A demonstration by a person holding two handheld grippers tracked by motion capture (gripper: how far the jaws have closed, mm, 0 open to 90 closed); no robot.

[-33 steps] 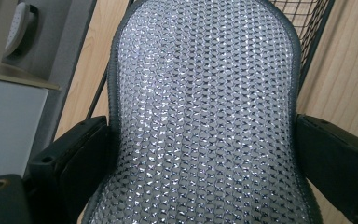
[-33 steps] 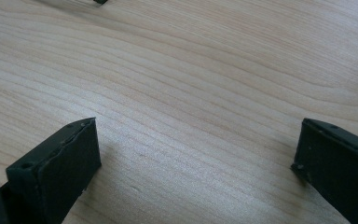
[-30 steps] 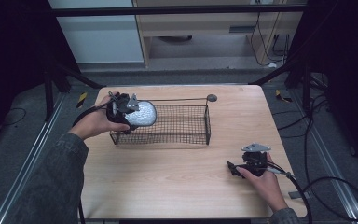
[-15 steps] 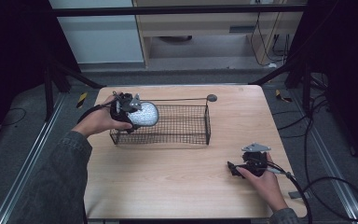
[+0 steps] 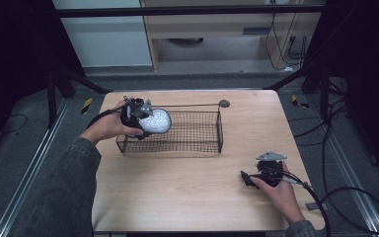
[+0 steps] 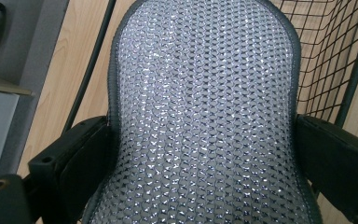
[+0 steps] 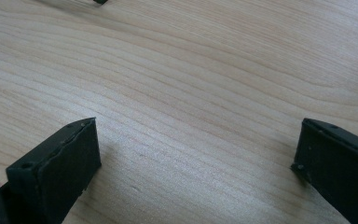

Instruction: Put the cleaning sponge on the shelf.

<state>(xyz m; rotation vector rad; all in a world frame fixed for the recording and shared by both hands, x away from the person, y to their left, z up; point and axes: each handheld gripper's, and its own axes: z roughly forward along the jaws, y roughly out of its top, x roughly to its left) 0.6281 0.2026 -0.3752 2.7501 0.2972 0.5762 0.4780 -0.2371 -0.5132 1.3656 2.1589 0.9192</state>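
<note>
My left gripper [image 5: 145, 117] is shut on a silver sequinned pouch [image 5: 157, 121], held over the left end of a black wire basket [image 5: 209, 139]. In the left gripper view the pouch [image 6: 205, 116] has a dark trim and is squeezed between both jaws, with the basket's mesh [image 6: 331, 56] just beyond it on the right. My right gripper [image 5: 249, 178] rests on the table's front right part, held by a hand, and it is open. In the right gripper view its jaws stand wide apart over bare wood, and nothing lies between them at the right gripper [image 7: 196, 158].
The light wooden table [image 5: 177, 197] has bare room in front of the basket. A thin rod with a small round dark knob [image 5: 223, 103] lies behind the basket. Cables [image 5: 345, 197] trail off the table's right side. Dark frame posts stand at both back corners.
My left gripper has carried the pouch a little to the right, further over the basket's left end. The right gripper has stayed still.
</note>
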